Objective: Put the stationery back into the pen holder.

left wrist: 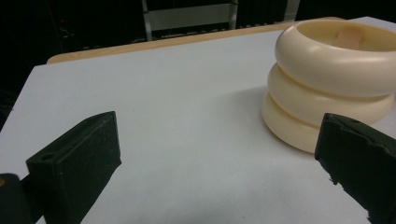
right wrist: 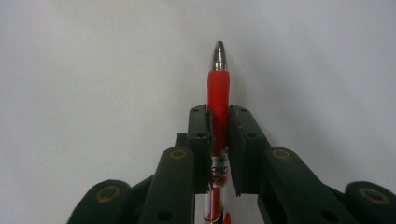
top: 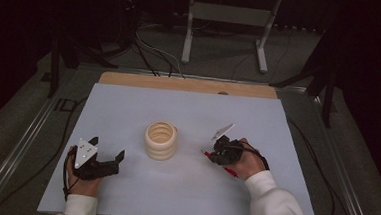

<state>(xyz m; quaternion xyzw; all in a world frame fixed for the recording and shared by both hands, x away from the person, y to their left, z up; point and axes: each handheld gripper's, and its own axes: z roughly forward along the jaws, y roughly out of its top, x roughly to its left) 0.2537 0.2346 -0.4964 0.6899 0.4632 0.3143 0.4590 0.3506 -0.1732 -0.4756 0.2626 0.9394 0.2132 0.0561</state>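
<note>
Fingers (right wrist: pixel 201 135) of the right gripper (right wrist: pixel 218 122) are clamped on a red pen (right wrist: pixel 218 86), pinching its rubber grip from both sides with the metal tip pointing away from the hand, low over the pale worktop (top: pixel 128 108). In the high view the right gripper (top: pixel 216 151) sits at about 3 o'clock from the cream ribbed holder (top: pixel 161 140), near it but apart, with the pen (top: pixel 230 172) running back under the hand (top: pixel 249 163).

The left gripper (top: pixel 106 158) rests on the worktop at about 8 o'clock from the holder, its fingers (left wrist: pixel 79 163) spread wide and holding nothing; in its own view the holder (left wrist: pixel 327 88) stands just beyond the right-hand finger, untouched.

The step in hand looks like the carry: the pen is secured and, by the look of it, bound for the holder's open mouth. The next move would call for lifting the pen clear of the surface, swinging it toward 9 o'clock, tipping it upright above the rim and letting go only once the tip is inside. The left gripper is well placed to steady the holder if it threatens to tip.

The pen has a clear barrel with printed lettering, a red grip sleeve and a silver cone tip. The holder is three stacked rounded rings, hollow, standing upright near the worktop's centre.
</note>
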